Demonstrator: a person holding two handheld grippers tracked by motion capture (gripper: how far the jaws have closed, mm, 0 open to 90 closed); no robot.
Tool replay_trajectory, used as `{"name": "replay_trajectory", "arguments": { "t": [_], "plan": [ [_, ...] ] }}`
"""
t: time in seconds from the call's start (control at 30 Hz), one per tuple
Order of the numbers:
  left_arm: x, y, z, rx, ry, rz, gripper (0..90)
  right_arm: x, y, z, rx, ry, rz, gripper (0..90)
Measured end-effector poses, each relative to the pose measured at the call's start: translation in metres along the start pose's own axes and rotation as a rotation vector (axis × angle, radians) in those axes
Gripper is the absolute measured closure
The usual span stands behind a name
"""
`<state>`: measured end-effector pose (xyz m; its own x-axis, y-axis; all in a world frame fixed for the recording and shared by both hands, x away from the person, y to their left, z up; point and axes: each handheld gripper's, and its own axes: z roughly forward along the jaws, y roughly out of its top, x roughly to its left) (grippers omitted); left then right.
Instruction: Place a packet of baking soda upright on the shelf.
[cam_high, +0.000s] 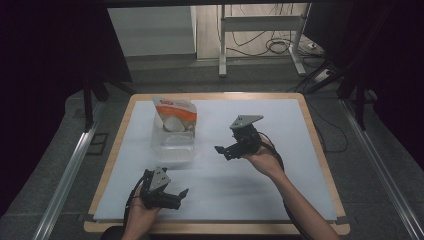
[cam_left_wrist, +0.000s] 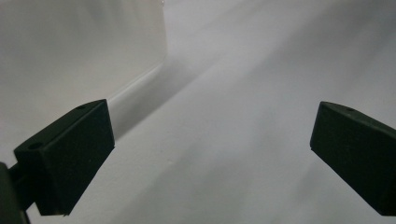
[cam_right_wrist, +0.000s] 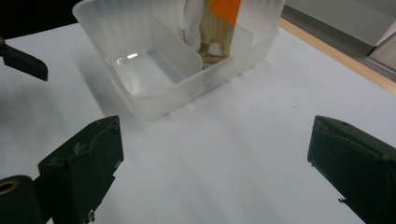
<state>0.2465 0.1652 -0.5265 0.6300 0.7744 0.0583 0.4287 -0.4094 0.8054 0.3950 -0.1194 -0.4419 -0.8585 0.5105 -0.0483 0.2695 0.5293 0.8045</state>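
Both jaws gape wide and empty: the left hand-held gripper near the clear tub, the right hand-held gripper just right of it, over the bench.

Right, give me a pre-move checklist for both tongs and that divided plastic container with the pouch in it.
1. Left tongs open, nothing between the jaws: ok.
2. Right tongs open and empty, jaws wide apart: ok.
3. Clear divided container upright on the white table cover: ok.
4. Near compartment of the container empty: ok.
5. Orange-and-white pouch stands in the far compartment, leaning on the wall: ok; whether it is sealed: cannot tell.
6. Both tongs apart from the container, the path between them free: ok.
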Motion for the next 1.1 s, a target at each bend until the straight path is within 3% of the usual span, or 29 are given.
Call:
{"name": "replay_trajectory", "arguments": {
  "t": [0.83,1.1],
  "plan": [
    [-0.001,0.0,-0.002,-0.008,-0.002,0.003,0.0,0.02,-0.034,-0.048,0.02,-0.016,-0.019,3.0],
    [-0.001,0.001,-0.002,-0.007,-0.001,0.008,0.0,0.021,-0.053,-0.065,0.012,-0.037,0.013,3.0]
  ]
}}
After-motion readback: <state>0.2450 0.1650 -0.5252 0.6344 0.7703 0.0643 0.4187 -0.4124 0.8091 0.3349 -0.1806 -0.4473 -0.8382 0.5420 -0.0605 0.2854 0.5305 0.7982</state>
